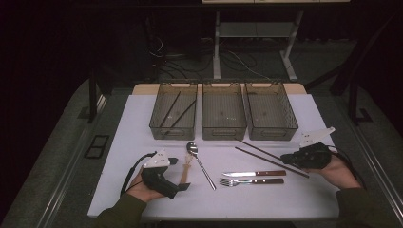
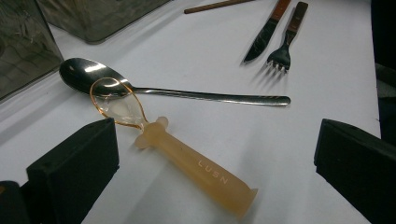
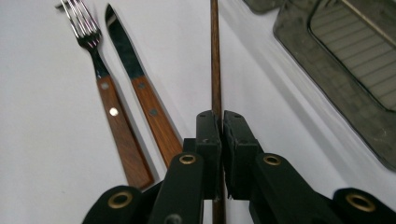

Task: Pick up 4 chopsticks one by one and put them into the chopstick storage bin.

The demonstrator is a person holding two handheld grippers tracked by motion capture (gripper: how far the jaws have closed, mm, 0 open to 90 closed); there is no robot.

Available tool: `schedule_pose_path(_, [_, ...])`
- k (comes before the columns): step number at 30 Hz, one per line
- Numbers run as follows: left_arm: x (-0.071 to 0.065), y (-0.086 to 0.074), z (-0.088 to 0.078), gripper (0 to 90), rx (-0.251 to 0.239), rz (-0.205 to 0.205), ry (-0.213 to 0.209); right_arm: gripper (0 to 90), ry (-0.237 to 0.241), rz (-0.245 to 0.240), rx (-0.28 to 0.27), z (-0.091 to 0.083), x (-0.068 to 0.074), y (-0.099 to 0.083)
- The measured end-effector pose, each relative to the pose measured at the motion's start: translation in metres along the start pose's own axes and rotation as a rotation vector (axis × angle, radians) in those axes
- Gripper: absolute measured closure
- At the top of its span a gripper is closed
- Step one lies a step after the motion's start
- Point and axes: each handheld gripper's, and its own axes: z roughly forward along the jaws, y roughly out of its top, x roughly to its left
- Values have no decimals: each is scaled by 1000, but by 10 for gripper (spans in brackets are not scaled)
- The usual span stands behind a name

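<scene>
Right gripper (image 3: 219, 122) is clamping a brown chopstick (image 3: 215, 56) between its closed jaws, the stick running straight toward 12 o'clock in the right gripper view; in the high view this right gripper (image 1: 288, 158) is sitting at about 3 o'clock on the white table (image 1: 142, 118), and the held chopstick (image 1: 271, 162) is slanting from the jaws toward 10 o'clock, with a second chopstick (image 1: 259, 148) lying just beside it and nearer the bins; left gripper (image 1: 181, 187) is resting at about 8 o'clock on the table, its jaws standing wide apart and empty in the left gripper view; between those spread jaws a translucent amber baby spoon (image 2: 187, 158) is lying flat on the table, bowl end pointing to 10 o'clock and overlapping the bowl of a steel spoon (image 2: 187, 95), whose handle is running toward 3 o'clock; in the high view the steel spoon (image 1: 199, 164) is lying near table centre, the amber spoon (image 1: 185, 170) just to its 9 o'clock; a wooden-handled knife (image 1: 254, 174) and a fork (image 1: 252, 181) are lying parallel at about 5 o'clock of centre, just beside each other; three smoky clear bins (image 1: 223, 130) are standing in a row at 12 o'clock, the left one (image 1: 164, 130) holding two dark sticks.
</scene>
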Motion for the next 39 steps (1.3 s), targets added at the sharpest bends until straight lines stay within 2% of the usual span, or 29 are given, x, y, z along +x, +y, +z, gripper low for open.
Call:
schedule_pose_path(9, [1,0,0,0,-5,-7,6,857,13,33,-40,-1,7,18])
schedule_pose_path(18, [1,0,0,0,1,-10,8,857,15,52,-66,3,14,45])
schedule_pose_path(24, [1,0,-1,0,-3,-21,21,857,-10,70,-28,12,20,65])
schedule_pose_path(34, [1,-1,0,0,-6,-10,27,857,-47,107,-20,27,19,93])
schedule_pose_path(39, [1,-1,0,0,-5,1,32,856,-45,114,-11,35,18,110])
